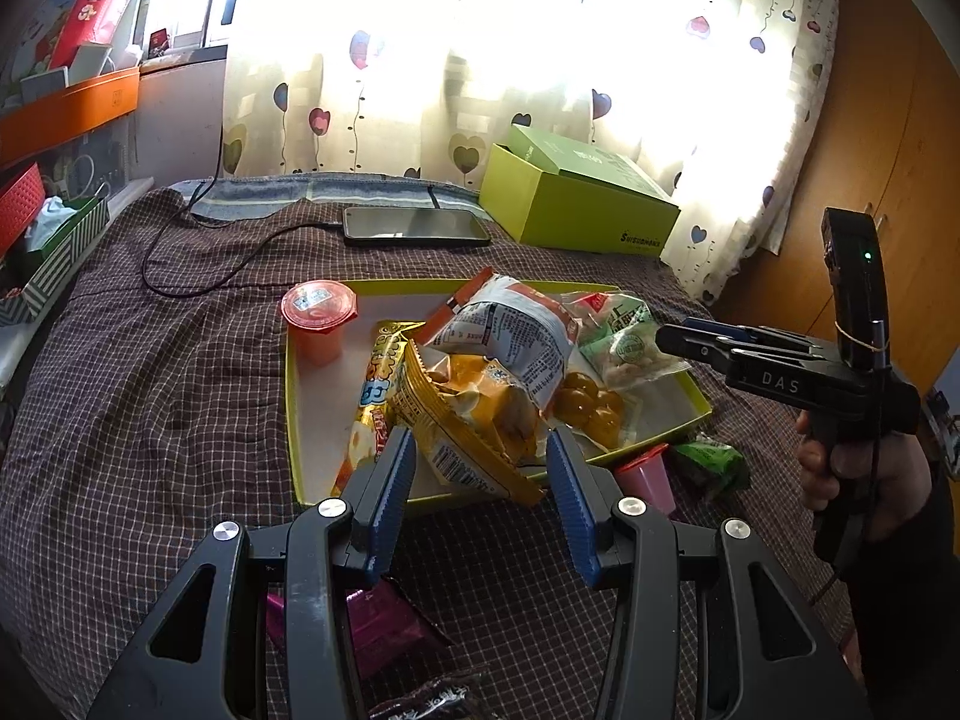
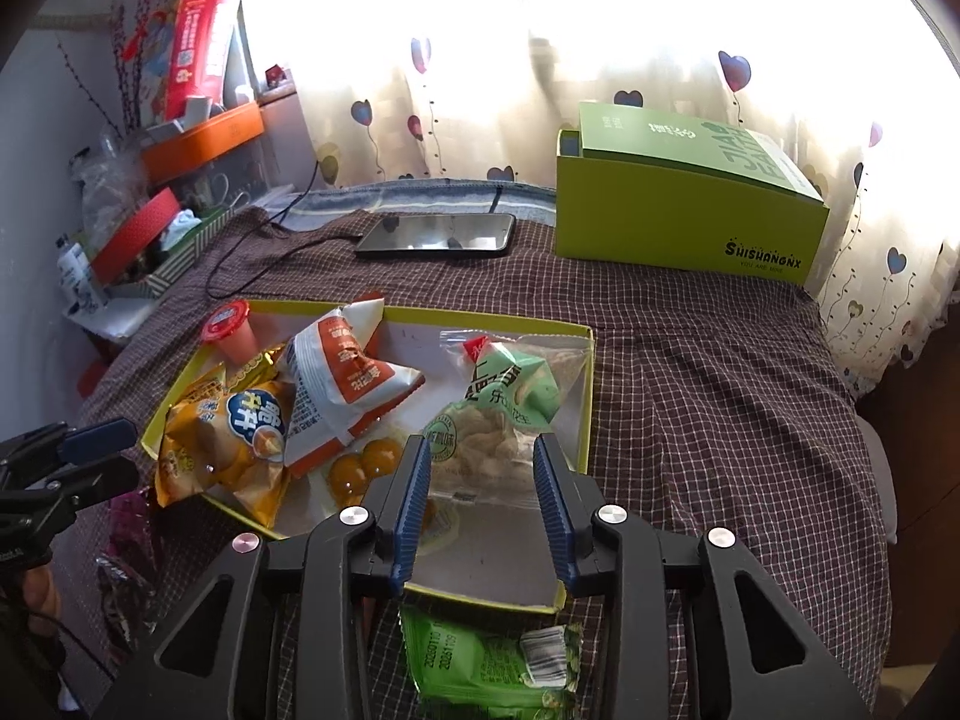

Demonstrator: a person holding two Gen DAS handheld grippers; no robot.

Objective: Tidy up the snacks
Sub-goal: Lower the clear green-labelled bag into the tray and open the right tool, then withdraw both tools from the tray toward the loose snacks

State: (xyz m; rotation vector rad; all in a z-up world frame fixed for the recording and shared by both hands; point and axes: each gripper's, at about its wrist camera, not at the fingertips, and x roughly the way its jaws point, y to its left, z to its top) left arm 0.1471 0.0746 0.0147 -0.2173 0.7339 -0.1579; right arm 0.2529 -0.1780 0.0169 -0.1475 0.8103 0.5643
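A shallow yellow-rimmed tray [image 1: 291, 420] lies on the checked cloth and holds several snacks. In it are a red-lidded jelly cup [image 1: 318, 318], a yellow chip bag [image 1: 474, 408], an orange-and-white bag [image 1: 510, 330], a clear bag of peanuts [image 2: 504, 408] and orange balls [image 2: 360, 468]. My left gripper [image 1: 483, 462] hangs open over the tray's near rim, its pads either side of the chip bag's corner without pressing it. My right gripper [image 2: 483, 468] hovers above the peanut bag with a gap between its pads and nothing held. A green packet [image 2: 492, 654] and a pink jelly cup [image 1: 651, 474] lie outside the tray.
A green cardboard box [image 2: 690, 210] stands at the back right, and a phone [image 2: 438, 234] on a black cable lies behind the tray. A magenta packet [image 1: 384, 630] and a dark packet [image 2: 126, 600] lie on the cloth in front. Cluttered shelves stand at the left.
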